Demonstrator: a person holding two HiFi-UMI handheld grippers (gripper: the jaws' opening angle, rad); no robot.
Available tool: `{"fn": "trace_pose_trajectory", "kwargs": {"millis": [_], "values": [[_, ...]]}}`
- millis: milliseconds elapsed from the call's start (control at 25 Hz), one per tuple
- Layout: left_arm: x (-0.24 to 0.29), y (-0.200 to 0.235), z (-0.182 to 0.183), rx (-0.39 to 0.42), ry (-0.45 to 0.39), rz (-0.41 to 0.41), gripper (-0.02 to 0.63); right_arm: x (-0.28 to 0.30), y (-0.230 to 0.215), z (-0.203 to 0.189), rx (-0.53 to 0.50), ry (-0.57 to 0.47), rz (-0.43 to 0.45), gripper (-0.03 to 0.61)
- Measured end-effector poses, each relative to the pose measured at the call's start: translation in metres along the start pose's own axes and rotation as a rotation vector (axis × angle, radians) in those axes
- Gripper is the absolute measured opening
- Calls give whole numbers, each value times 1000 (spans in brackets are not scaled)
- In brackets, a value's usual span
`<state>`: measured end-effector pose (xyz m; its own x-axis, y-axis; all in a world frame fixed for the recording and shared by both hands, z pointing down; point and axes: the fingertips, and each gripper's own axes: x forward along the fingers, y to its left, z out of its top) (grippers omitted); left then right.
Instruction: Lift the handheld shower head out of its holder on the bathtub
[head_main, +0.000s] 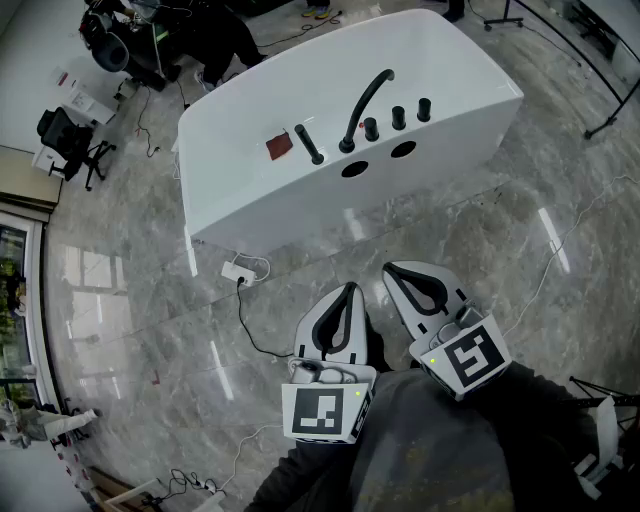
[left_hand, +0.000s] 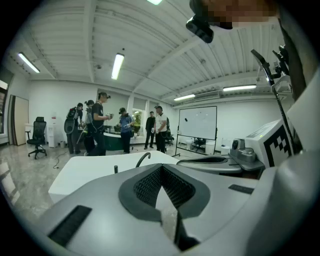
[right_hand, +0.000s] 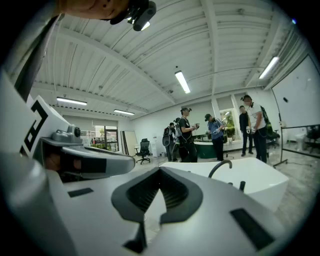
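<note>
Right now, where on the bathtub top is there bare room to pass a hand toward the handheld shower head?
Bare: the bathtub top left of the red patch, and the wide far strip behind the spout. Crowded: the near edge, from the handheld shower head past the spout to the three knobs, with two holes in front.

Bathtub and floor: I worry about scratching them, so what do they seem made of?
The bathtub looks like glossy white acrylic or enamel: smooth and softly reflective. The floor looks like polished grey marble or marble-look tile: veined, with bright mirror-like streaks.
</note>
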<state>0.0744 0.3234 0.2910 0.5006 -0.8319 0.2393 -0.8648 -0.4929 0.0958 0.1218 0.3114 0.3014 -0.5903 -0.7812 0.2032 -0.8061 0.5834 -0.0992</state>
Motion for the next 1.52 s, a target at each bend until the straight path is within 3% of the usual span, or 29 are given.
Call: {"fn": "trace_pose_trajectory", "kwargs": {"millis": [280,720,1520], "values": [[6,33,20,15,-16,4,3,33,12,19,-1,-52,29,3],[27,67,23,-5,-10,1,3,72,5,20,20,-21,39,3],[57,177,39,-34,-40,-104,3,179,21,39,-27,18,-52,3]]}}
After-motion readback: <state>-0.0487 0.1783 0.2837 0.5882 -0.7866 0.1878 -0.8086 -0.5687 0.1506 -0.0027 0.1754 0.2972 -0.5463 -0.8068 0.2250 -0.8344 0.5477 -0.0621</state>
